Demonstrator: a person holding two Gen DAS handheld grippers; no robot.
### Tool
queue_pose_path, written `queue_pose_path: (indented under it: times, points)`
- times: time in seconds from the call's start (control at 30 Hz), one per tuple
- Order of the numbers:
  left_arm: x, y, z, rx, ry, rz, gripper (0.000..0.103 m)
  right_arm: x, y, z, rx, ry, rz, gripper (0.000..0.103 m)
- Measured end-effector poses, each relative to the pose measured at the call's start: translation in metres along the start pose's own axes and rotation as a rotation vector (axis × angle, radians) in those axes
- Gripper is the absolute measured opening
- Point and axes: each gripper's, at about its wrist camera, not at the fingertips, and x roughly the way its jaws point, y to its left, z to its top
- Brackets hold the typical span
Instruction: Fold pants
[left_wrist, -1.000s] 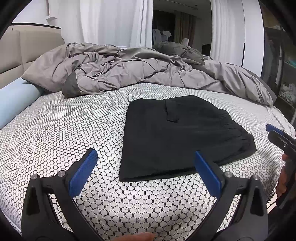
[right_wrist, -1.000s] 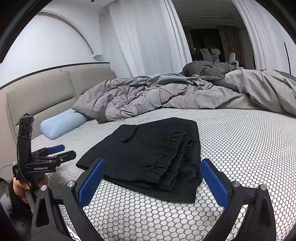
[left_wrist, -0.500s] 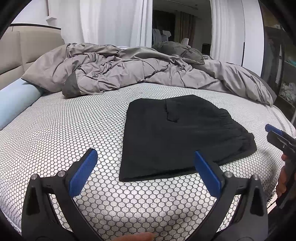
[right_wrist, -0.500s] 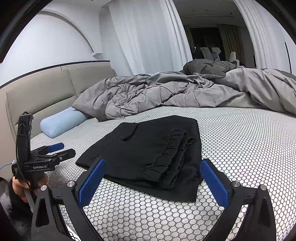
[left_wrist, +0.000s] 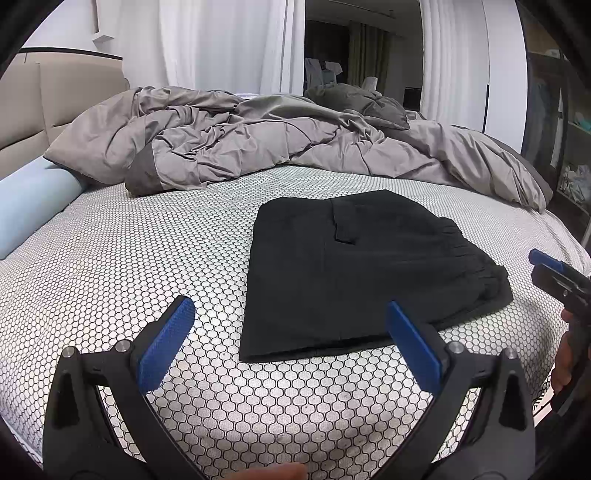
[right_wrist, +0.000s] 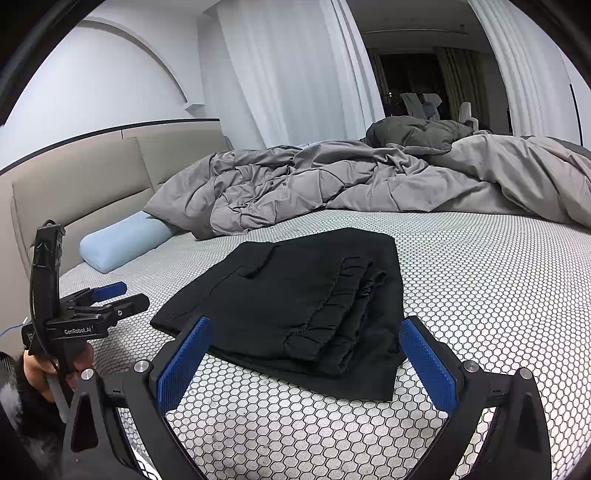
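The black pants (left_wrist: 354, 273) lie folded into a flat rectangle near the bed's front edge, with the gathered waistband stacked at the right end and the long axis running along that edge. A rumpled grey duvet (left_wrist: 280, 144) lies behind and a blue bolster (right_wrist: 125, 240) by the headboard. The left gripper (left_wrist: 291, 339) and right gripper (right_wrist: 306, 354) hang empty, jaws spread apart.

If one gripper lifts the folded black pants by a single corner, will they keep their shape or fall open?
The black pants would probably fall open: they are soft cloth in loose stacked layers, with nothing holding the folds. The gathered waistband makes that end thicker, so it may sag first. Pushed, they would likely bunch up on the honeycomb-patterned sheet instead of sliding.
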Motion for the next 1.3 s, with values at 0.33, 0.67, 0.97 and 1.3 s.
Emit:
queue_pose_path:
  times: [0.33,0.67,0.97,1.3]
  points:
    - [-0.0001,0.0009,0.0008,0.0,-0.003,0.002,0.102,0.0003,-0.0011,-0.0004,0.0,0.002,0.003,0.103]
    - [-0.0002,0.0026,0.001,0.001,-0.003,0.0,0.102,0.0031,-0.0011,-0.0004,-0.002,0.007,0.005,0.103]
    - [-0.001,0.0027,0.0019,-0.001,-0.002,0.003,0.102,0.004,-0.0005,-0.0003,-0.002,0.005,0.007,0.103]
    - [-0.0006,0.0024,0.0025,0.002,-0.004,0.006,0.102,0.0034,0.0001,-0.0018,-0.001,0.004,0.006,0.103]
